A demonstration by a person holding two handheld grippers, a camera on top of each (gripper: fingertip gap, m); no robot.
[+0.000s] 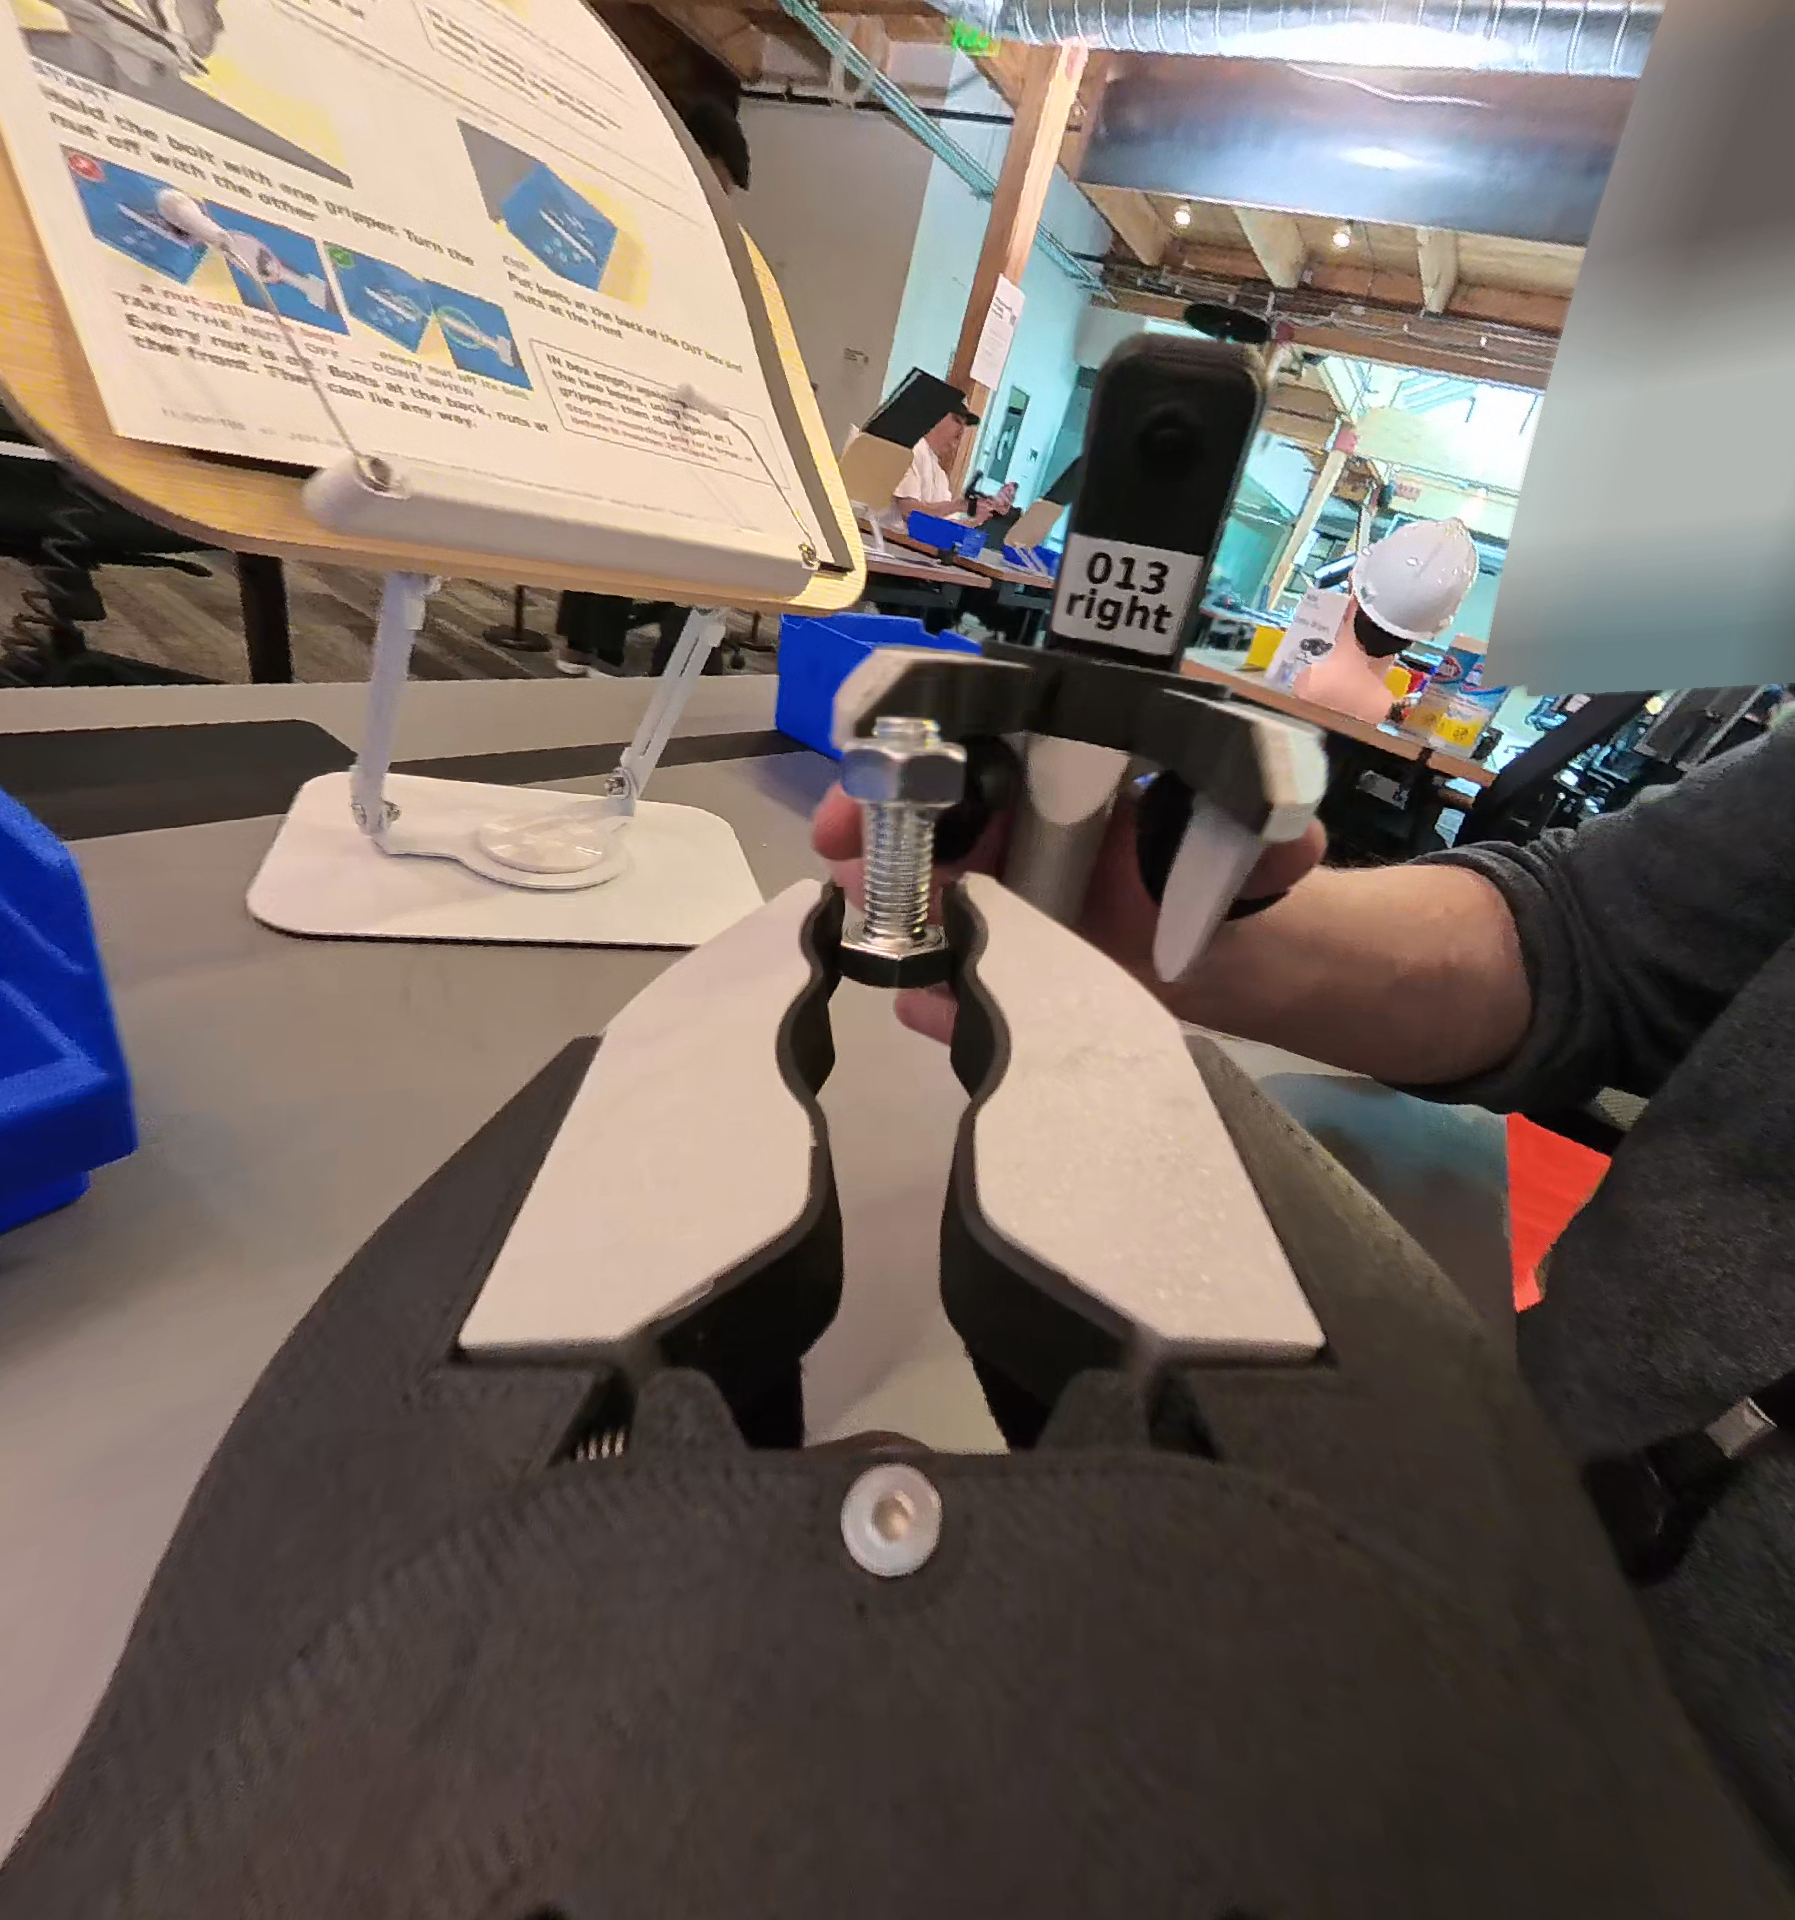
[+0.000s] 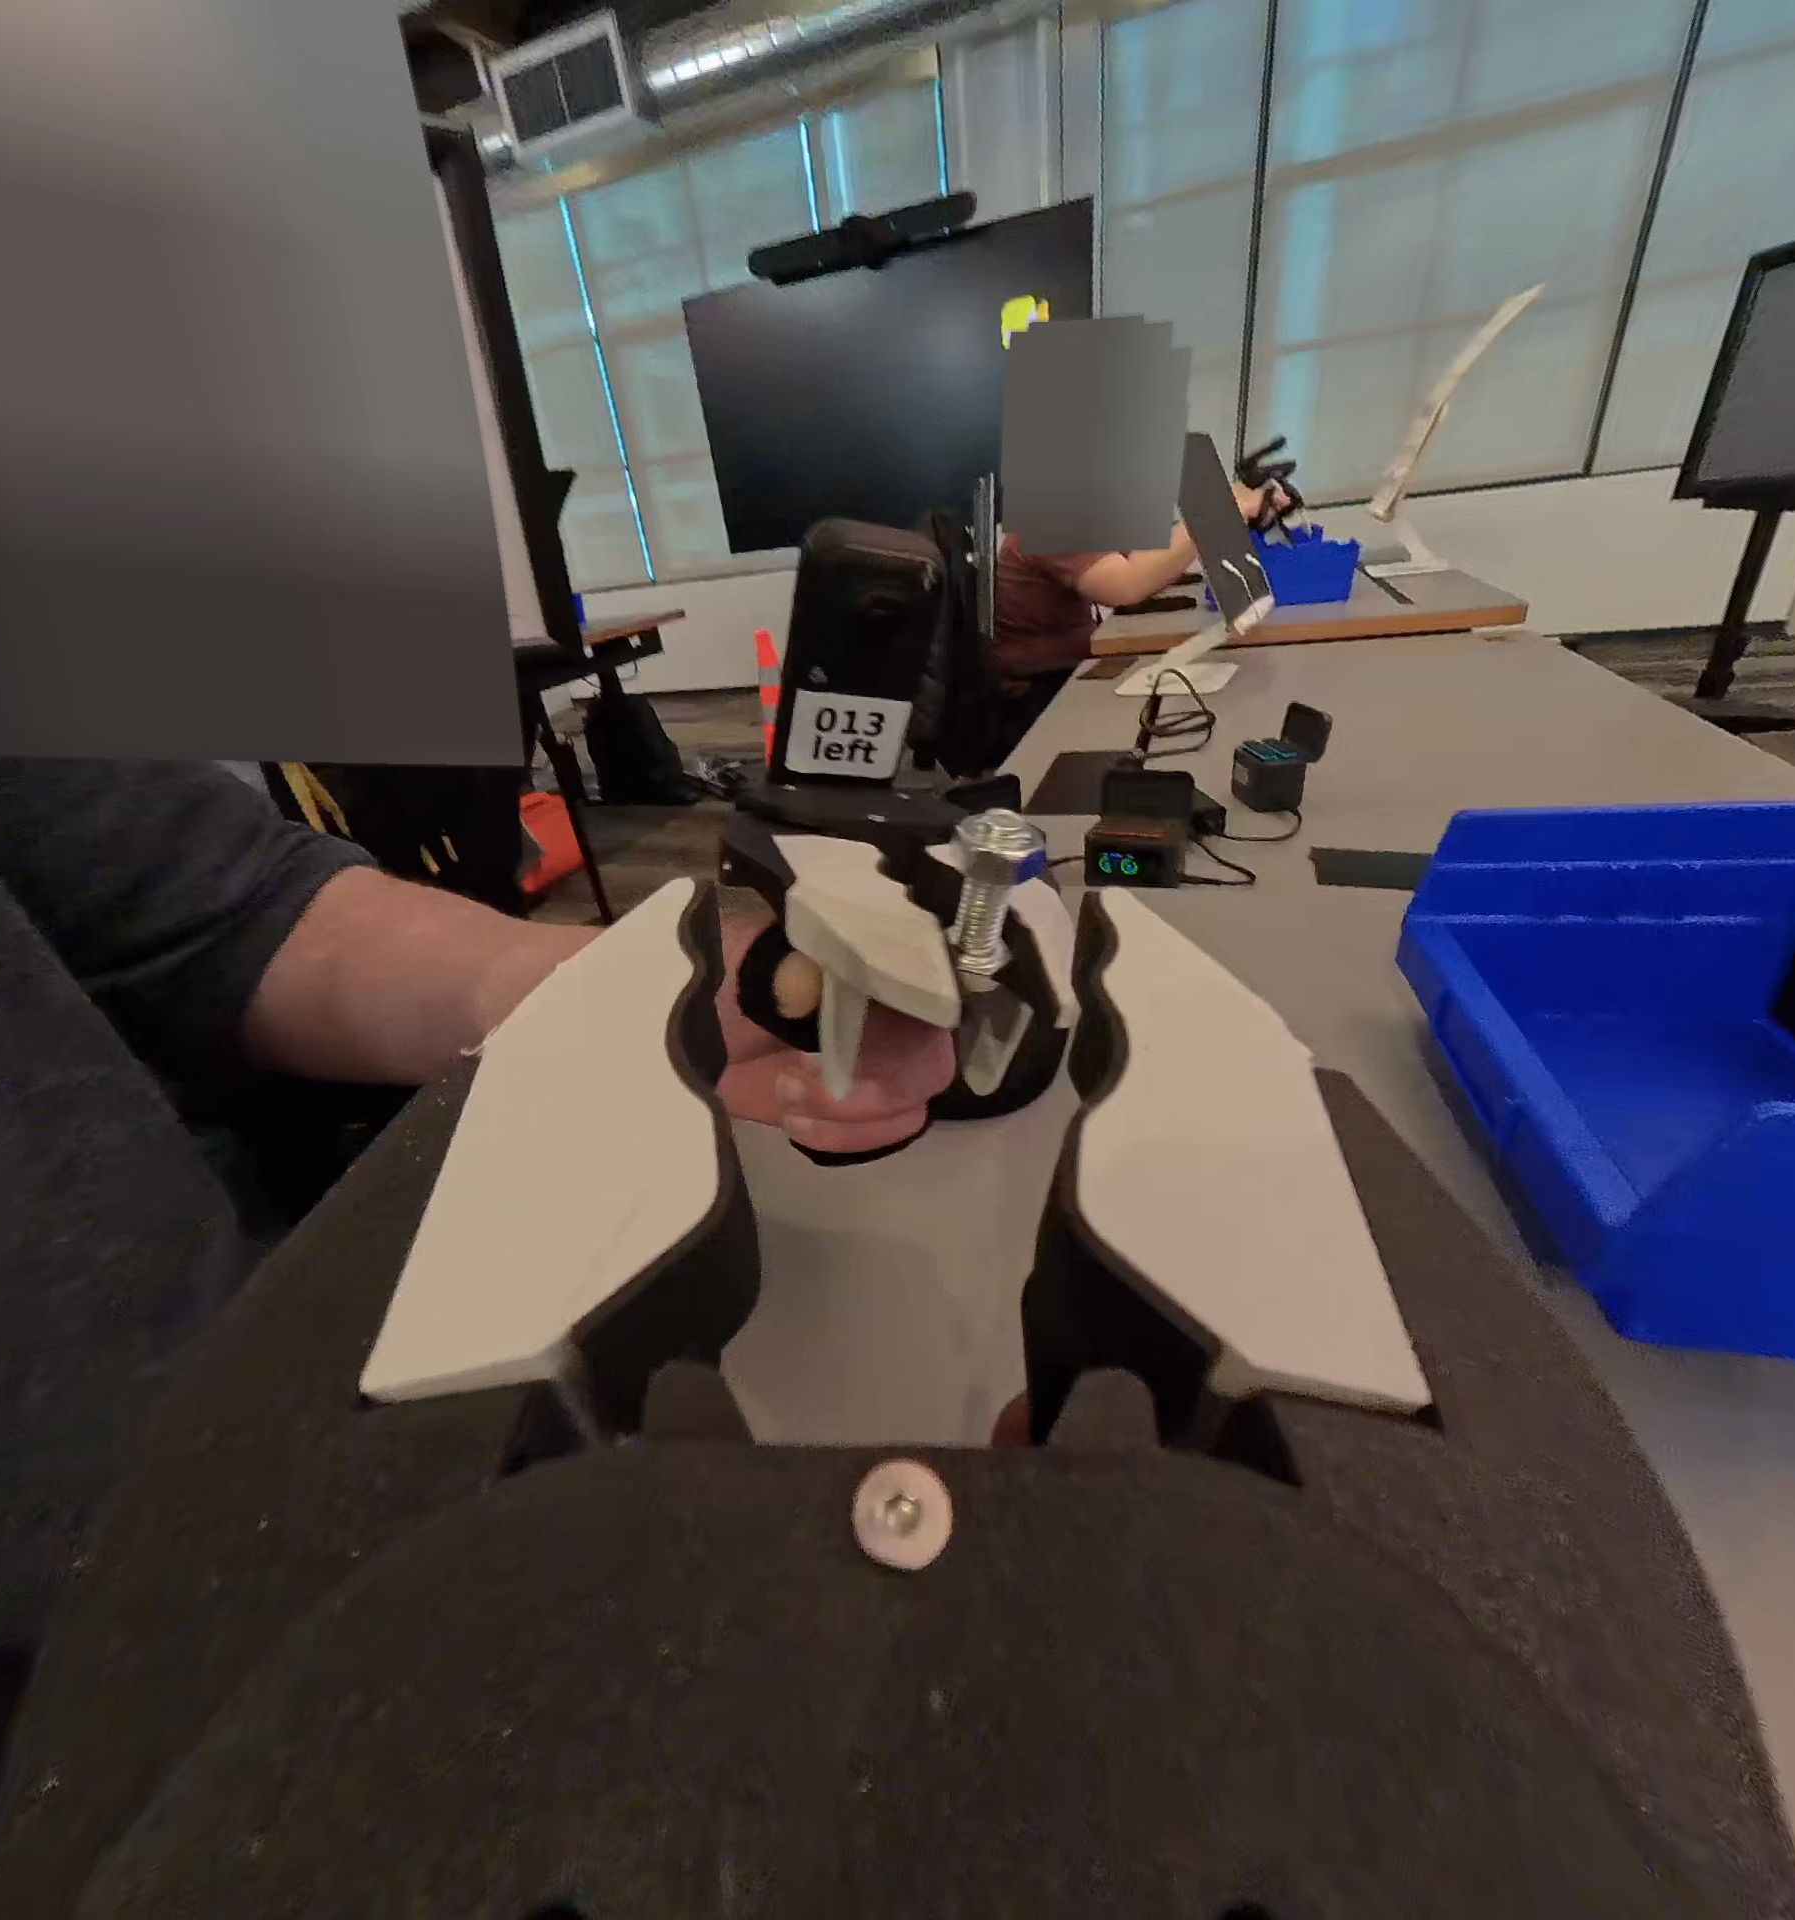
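Silver steel bolt [image 1: 891, 852] stands upright with its hex head pinched between the black pads of the left gripper [image 1: 891, 951], seated in the foremost notch at the fingertips; the threaded shank rises clear above the jaws. A silver nut [image 1: 903, 771] sits near the top of the thread, with a little of the bolt's end showing above it. From the right wrist view the same bolt [image 2: 986, 904] appears standing up out of the left gripper's closed fingers.

Just behind the nut hangs the right gripper [image 2: 888, 997], its jaws spread wide with nothing between the pads; from the left wrist view one of its fingertips [image 1: 872, 696] lies just above and beside the nut, though whether they touch I cannot tell. A hand [image 1: 1225, 883] wraps its handle.

Beneath lies a grey table [image 1: 373, 1018]. A blue bin [image 2: 1641, 1060] rests to the right, another blue bin [image 1: 10, 997] to the left, and a white stand [image 1: 498, 873] carrying a printed sheet [image 1: 394, 229] stands farther back.
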